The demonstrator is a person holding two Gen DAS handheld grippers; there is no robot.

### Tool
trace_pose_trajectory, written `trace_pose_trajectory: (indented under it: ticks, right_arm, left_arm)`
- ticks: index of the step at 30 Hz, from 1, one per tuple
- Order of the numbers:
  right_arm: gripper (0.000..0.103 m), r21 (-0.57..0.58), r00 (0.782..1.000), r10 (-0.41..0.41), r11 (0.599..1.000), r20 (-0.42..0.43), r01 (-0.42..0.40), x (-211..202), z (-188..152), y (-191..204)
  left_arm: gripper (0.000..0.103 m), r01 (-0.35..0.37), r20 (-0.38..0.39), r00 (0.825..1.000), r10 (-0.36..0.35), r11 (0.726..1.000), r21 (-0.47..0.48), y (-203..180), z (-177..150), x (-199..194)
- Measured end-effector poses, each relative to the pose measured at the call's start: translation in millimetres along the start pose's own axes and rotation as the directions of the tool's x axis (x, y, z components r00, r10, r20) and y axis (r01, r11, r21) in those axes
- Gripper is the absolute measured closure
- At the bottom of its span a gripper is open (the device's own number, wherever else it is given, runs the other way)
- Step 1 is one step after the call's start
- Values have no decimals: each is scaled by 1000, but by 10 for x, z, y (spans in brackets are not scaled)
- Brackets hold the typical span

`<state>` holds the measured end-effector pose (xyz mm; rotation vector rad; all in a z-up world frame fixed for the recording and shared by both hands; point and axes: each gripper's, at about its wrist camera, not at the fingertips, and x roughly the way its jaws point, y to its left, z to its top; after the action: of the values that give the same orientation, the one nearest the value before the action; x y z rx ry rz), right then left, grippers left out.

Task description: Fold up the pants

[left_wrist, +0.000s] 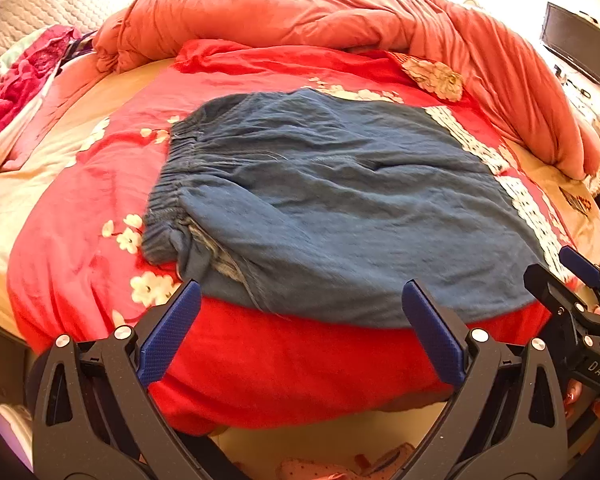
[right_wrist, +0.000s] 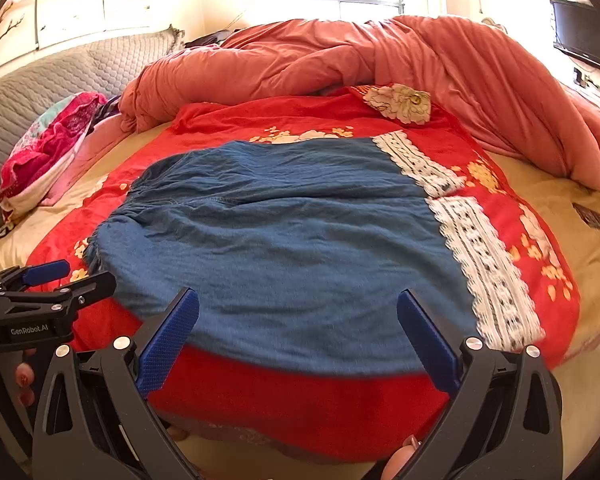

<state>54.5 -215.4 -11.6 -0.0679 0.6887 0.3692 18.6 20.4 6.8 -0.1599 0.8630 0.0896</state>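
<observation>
Pants (left_wrist: 340,208), blue, flat on my red floral bedspread (left_wrist: 260,368), coral duvet (left_wrist: 300,12) bunched upper frame; left gripper (left_wrist: 300,300) and right gripper (right_wrist: 298,308) both spread wide, empty; lace hems (right_wrist: 484,264) blurred.

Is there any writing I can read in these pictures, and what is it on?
"DAS": on the right gripper, seen from the left camera.
"GenRobot.AI": on the left gripper, seen from the right camera.
Small printed item on the bed's right edge: too blurred to read.
</observation>
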Motion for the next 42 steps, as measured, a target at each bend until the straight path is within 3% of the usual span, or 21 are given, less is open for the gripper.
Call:
trace_pose_trajectory:
  ticks: [6,15,20,25,30,33,36,38,42]
  right_arm:
    - [4,2,998,57,998,-38,-57,273,246,42]
    - [4,-88,998,46,995,-52,-51,667,717,140]
    - [4,-118,994,86,989,-63,-93,904,955,208]
    - [4,-194,996,81,977,-46,-89,1101,1201,333]
    - [4,-264,992,117,956,-55,-128,1371,1487,453]
    - [4,-258,982,156,949,-106,-179,1602,1655,474]
    - [4,-249,972,180,945,-149,-213,1850,1816,491]
    - [4,-264,967,188,937,-174,-230,2038,1924,544]
    - [4,-343,967,155,914,-200,-218,2369,2052,700]
  left_arm:
    - [8,-20,9,1000,20,999,-35,238,229,141]
    - [8,-62,20,998,65,990,-125,712,694,365]
    - [8,-77,13,997,81,981,-177,1039,1002,540]
    - [8,-97,-44,995,90,982,-165,1261,1345,793]
    - [8,-73,-62,996,67,993,-91,1326,1687,1096]
    - [8,-83,-46,996,78,990,-117,1430,1694,1238]
    - [8,21,-38,999,-28,986,-166,1594,1591,1405]
    - [9,8,-47,999,-15,988,-155,1640,1571,1481]
    - [23,-5,-54,999,-1,994,-108,1678,1587,1595]
